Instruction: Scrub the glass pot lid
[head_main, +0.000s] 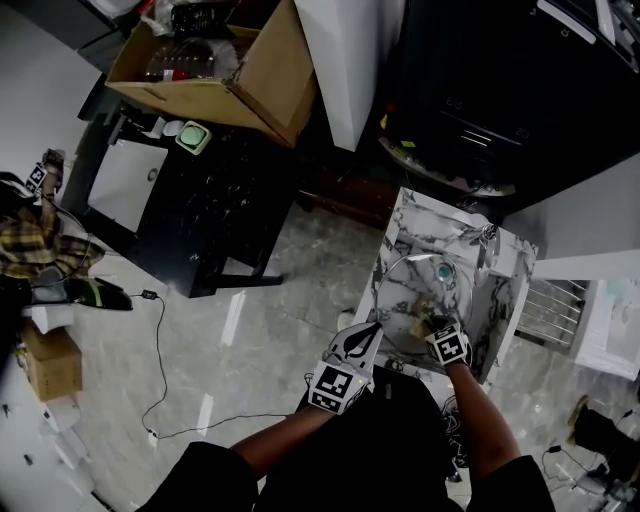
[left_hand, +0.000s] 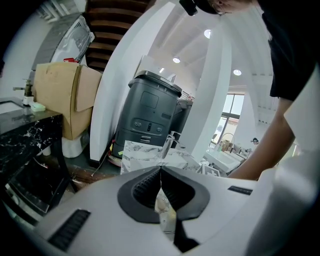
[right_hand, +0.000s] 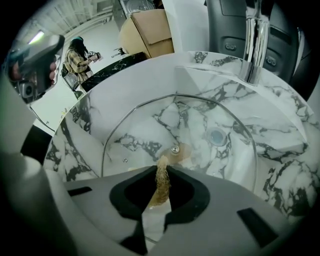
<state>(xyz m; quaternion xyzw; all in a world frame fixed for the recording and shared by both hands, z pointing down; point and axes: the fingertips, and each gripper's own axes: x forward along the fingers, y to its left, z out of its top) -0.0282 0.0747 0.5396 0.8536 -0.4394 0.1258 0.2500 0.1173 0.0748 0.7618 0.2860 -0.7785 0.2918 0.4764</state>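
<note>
No word or number can be read. Only black-and-white square signs show: a marker (head_main: 338, 386) on the left gripper (head_main: 374, 328), another marker (head_main: 452, 347) on the right gripper (head_main: 436, 323).

Cluttered workroom: marble sink (head_main: 503, 300), cardboard box (head_main: 215, 85)

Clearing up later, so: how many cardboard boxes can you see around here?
2. A large open cardboard box stands by the black counter at the head view's top left; a small cardboard box sits at its left edge. Others may be out of view.
</note>
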